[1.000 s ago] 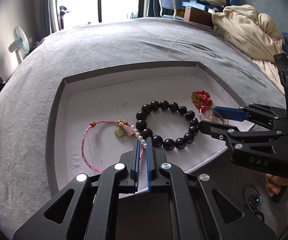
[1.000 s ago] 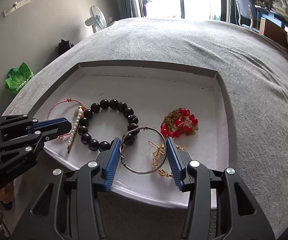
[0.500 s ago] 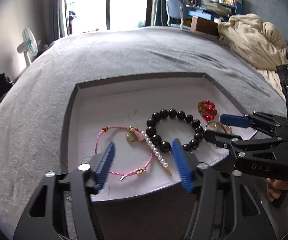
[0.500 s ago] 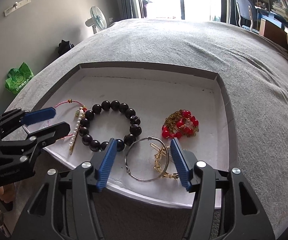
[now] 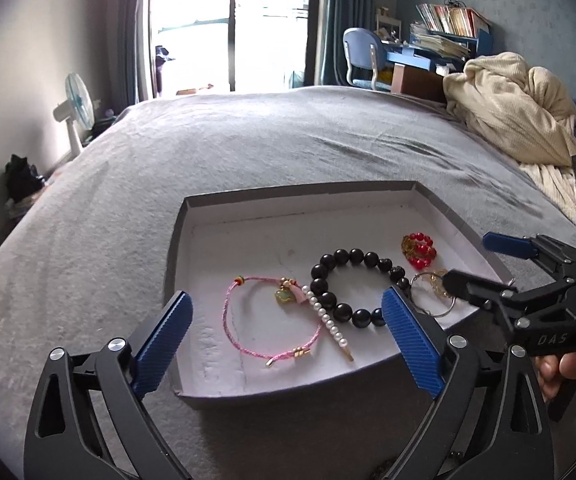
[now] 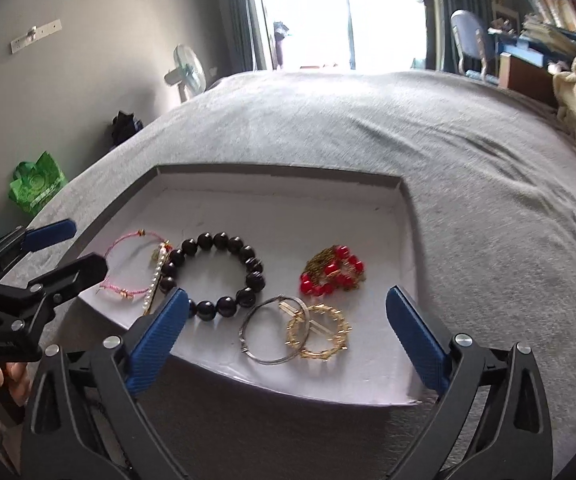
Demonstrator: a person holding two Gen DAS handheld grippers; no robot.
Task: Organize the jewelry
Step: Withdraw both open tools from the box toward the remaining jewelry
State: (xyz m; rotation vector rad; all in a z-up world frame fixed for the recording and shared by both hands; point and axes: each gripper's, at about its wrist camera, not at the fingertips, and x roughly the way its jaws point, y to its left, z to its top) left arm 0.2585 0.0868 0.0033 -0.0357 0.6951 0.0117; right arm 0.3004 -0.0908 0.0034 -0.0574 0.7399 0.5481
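Note:
A shallow grey tray with a white floor (image 5: 248, 240) (image 6: 368, 248) lies on the grey bed. In it lie a pink cord bracelet (image 5: 248, 320) (image 6: 128, 248), a pearl strand (image 5: 328, 322) (image 6: 156, 276), a black bead bracelet (image 5: 352, 258) (image 6: 212, 240), a red bead and gold chain piece (image 5: 419, 247) (image 6: 330, 270), a silver hoop (image 6: 264, 354) (image 5: 434, 312) and a gold chain ring (image 6: 320, 334). My left gripper (image 5: 288, 340) is open and empty at the tray's near edge. My right gripper (image 6: 288, 338) is open and empty, over the near edge by the hoop.
A cream blanket (image 5: 512, 108) is heaped on the bed at the right. A fan (image 5: 74, 108) stands on the floor at the left, a green bag (image 6: 36, 184) beside the bed. A desk, chair and books (image 5: 428, 52) are behind the bed.
My left gripper opened from shut and let go of the pearl strand, then drew back. My right gripper opened wider, left the silver hoop in the tray and drew back.

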